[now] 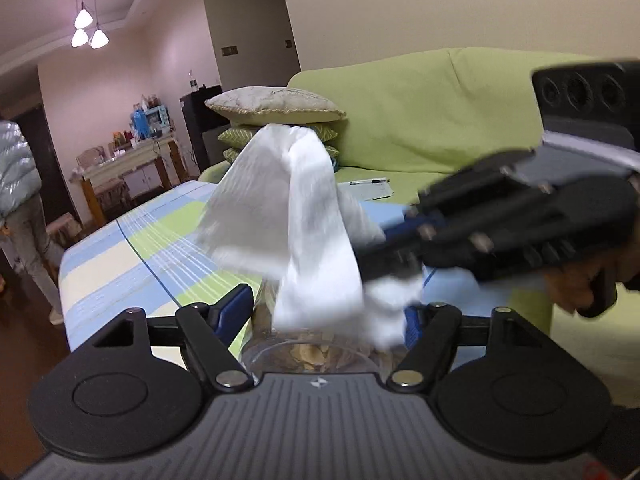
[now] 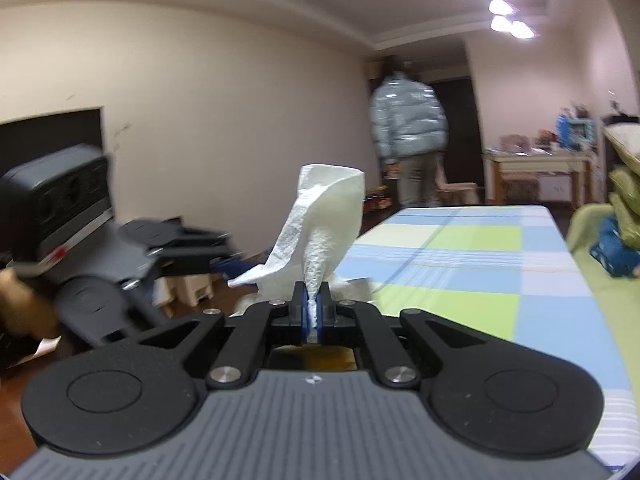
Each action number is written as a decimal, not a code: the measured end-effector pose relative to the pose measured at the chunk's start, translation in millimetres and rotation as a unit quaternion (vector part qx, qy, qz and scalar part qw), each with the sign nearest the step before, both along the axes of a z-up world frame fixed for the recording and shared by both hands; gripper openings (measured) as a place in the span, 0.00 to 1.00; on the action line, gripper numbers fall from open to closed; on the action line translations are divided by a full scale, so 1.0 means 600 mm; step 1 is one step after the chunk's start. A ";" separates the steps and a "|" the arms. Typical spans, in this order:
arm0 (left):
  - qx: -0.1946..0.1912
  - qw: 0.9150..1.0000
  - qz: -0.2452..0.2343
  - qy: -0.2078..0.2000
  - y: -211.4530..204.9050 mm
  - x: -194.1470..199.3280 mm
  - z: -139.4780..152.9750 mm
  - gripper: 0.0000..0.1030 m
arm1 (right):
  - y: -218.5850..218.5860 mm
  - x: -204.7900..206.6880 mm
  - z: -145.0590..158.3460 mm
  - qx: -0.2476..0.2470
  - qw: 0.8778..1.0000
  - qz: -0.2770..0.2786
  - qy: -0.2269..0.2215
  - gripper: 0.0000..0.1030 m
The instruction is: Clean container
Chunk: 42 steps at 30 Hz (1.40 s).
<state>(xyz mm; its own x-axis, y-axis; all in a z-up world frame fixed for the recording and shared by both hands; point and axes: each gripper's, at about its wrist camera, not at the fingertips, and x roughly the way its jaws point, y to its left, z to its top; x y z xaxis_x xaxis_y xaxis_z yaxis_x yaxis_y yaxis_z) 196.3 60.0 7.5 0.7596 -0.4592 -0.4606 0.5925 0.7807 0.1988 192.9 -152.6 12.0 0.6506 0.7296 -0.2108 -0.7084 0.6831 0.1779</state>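
Note:
My left gripper (image 1: pixel 326 316) is shut on a clear container (image 1: pixel 308 350) with brownish bits inside, held between its blue pads above the table. My right gripper (image 2: pixel 313 300) is shut on a white paper towel (image 2: pixel 320 220) that sticks up past its fingertips. In the left wrist view the right gripper (image 1: pixel 394 248) comes in from the right and holds the paper towel (image 1: pixel 288 216) just above the container's mouth. In the right wrist view the left gripper's body (image 2: pixel 100 264) shows at the left, blurred.
A table with a blue, green and white checked cloth (image 2: pixel 480 272) lies below. A green sofa (image 1: pixel 420 120) with stacked cushions (image 1: pixel 276 108) stands behind it. A person in a pale puffy jacket (image 2: pixel 408 124) stands at the room's far side.

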 end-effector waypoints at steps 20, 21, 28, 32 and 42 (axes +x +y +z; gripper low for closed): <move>0.172 0.985 0.000 0.014 -0.084 0.043 -0.021 0.83 | -0.020 0.019 -0.008 0.024 0.999 -0.032 0.015 0.02; 0.155 0.988 -0.001 0.023 -0.078 0.045 -0.019 0.83 | -0.020 0.015 -0.007 0.022 0.999 -0.026 0.011 0.02; 0.010 0.994 -0.040 0.104 -0.027 0.054 -0.009 0.83 | 0.009 -0.015 0.003 0.015 0.998 0.057 -0.008 0.02; -0.012 0.992 -0.051 0.115 -0.013 0.062 -0.008 0.83 | 0.024 -0.025 0.008 -0.012 0.996 0.078 -0.031 0.02; 0.061 0.997 -0.034 0.045 -0.034 0.051 -0.023 0.87 | 0.014 0.006 0.007 -0.004 1.000 0.013 -0.025 0.02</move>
<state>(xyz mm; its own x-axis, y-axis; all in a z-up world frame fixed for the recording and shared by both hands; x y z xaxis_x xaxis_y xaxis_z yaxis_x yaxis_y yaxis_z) 227.1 39.4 -6.6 0.6814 -0.4456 -0.5807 0.6635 0.7110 0.2330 196.7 -144.3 16.4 0.6407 0.7453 -0.1845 -0.7342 0.6650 0.1367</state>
